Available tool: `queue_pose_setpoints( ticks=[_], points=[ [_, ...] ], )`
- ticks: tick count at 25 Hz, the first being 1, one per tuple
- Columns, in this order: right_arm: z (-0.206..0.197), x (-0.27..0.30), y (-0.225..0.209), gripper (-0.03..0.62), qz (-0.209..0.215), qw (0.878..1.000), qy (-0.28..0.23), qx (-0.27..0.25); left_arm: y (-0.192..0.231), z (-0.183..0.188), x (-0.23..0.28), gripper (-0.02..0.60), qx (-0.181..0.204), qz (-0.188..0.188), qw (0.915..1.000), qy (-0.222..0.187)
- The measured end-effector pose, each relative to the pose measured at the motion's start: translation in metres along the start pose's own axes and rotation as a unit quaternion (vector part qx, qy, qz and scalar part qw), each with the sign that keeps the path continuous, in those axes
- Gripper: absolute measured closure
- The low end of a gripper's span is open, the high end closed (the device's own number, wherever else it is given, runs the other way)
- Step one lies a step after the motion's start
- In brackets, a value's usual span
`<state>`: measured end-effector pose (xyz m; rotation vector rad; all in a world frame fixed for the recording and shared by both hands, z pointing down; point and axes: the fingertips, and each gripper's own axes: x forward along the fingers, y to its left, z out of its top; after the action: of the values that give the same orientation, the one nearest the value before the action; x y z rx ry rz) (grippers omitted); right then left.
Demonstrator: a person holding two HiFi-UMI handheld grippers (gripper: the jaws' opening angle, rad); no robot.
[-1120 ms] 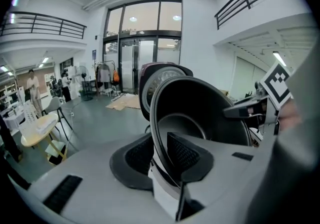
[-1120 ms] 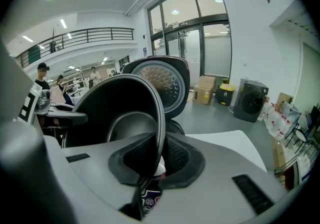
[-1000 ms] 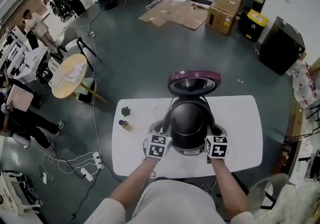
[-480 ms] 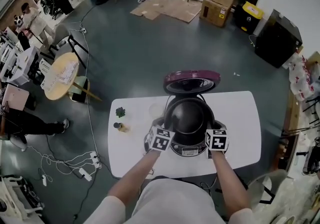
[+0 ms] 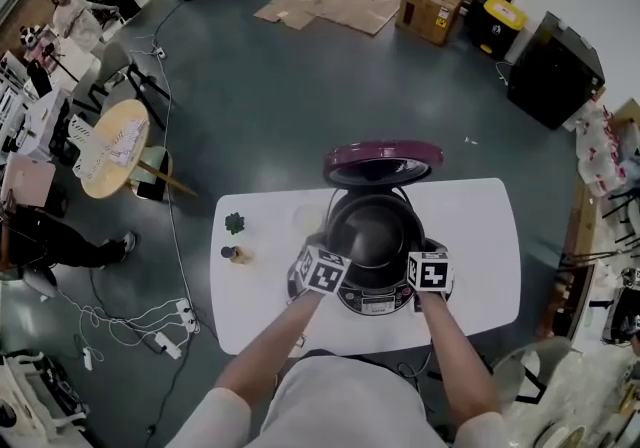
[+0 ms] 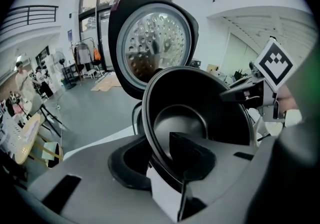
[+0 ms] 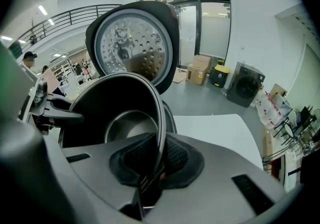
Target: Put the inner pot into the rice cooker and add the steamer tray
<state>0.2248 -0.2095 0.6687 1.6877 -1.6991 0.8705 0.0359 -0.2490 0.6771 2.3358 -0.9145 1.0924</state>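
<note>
At the near rim of the inner pot (image 5: 375, 233), your two claws sit on opposite sides. The right gripper (image 7: 152, 165) is clamped on the rim, its pads pinching the thin metal edge. The left gripper (image 6: 161, 165) has just been opening its jaws. The rim stands between them, but the pads look eased off it rather than pinching.

The pot sits low in the rice cooker (image 5: 378, 302), so I judge the first step nearly done, though I cannot tell whether it is fully seated. You have yet to let go on the right and add the steamer tray. I see no tray for certain; a faint pale round shape (image 5: 306, 220) on the table (image 5: 480, 256), just left of the cooker, may be it.

Behind the pot, the lid (image 5: 383, 160) stands open over the back, so draw out toward yourself or sideways. A small bottle (image 5: 231, 254) and a green thing (image 5: 234, 223) stand near the table's left edge. The right half gives you more room.
</note>
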Motion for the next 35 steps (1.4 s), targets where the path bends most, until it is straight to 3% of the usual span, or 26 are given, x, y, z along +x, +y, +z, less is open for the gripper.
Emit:
queue_pose_setpoints(
  ticks=[15,19,24,35],
  points=[
    [-0.001,0.034,-0.007,0.557,0.012,1.000,0.016,-0.009,0.007,-0.023,0.039,0.412,0.059,0.034,0.9967,0.043],
    [0.000,0.044,-0.005,0.549,0.021,0.999,0.016,-0.022,0.018,-0.026,0.047,0.342,0.086,0.068,0.9929,0.045],
    [0.001,0.050,-0.005,0.545,0.011,0.998,0.020,-0.062,0.027,-0.030,0.052,0.273,0.070,0.082,0.9932,0.044],
    [-0.016,0.068,-0.011,0.534,-0.046,0.994,0.067,-0.077,0.031,-0.041,0.062,0.236,0.031,0.053,0.9966,0.054]
  ],
)
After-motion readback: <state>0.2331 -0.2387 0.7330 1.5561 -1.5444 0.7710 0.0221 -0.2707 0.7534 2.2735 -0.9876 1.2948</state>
